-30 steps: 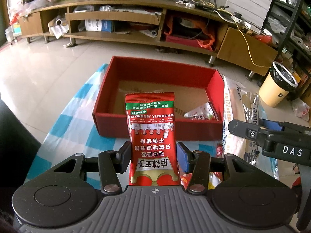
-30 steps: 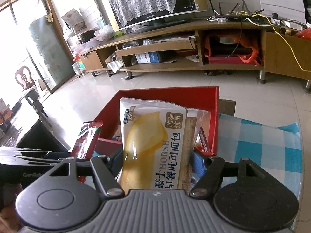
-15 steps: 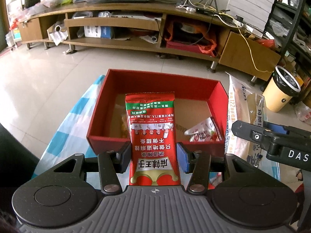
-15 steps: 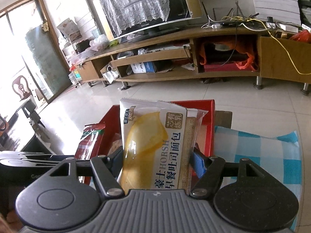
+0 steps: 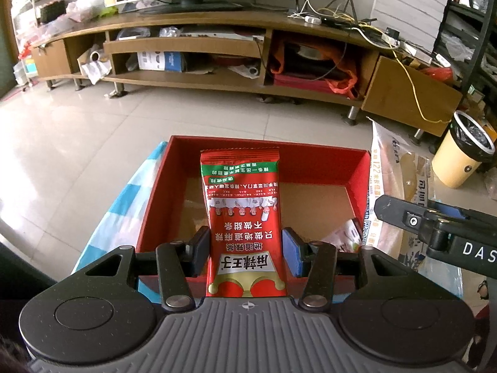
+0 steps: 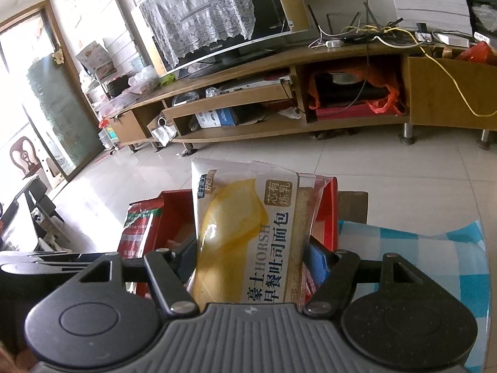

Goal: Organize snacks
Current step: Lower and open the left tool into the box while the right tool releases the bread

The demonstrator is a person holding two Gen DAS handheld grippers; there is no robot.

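My left gripper is shut on a red snack packet and holds it upright over the near wall of an open red box. A small white and red packet lies in the box's right corner. My right gripper is shut on a yellow and white bread packet held upright above the box's right end. The red packet shows to the left in the right wrist view. The bread packet and right gripper show at right in the left wrist view.
The box stands on a blue and white checked cloth near the table's far edge. Beyond lie a tiled floor, a long wooden TV stand and a yellow bin.
Both grippers have risen and moved forward over the red box, each keeping its packet. The box now sits lower and closer under them.
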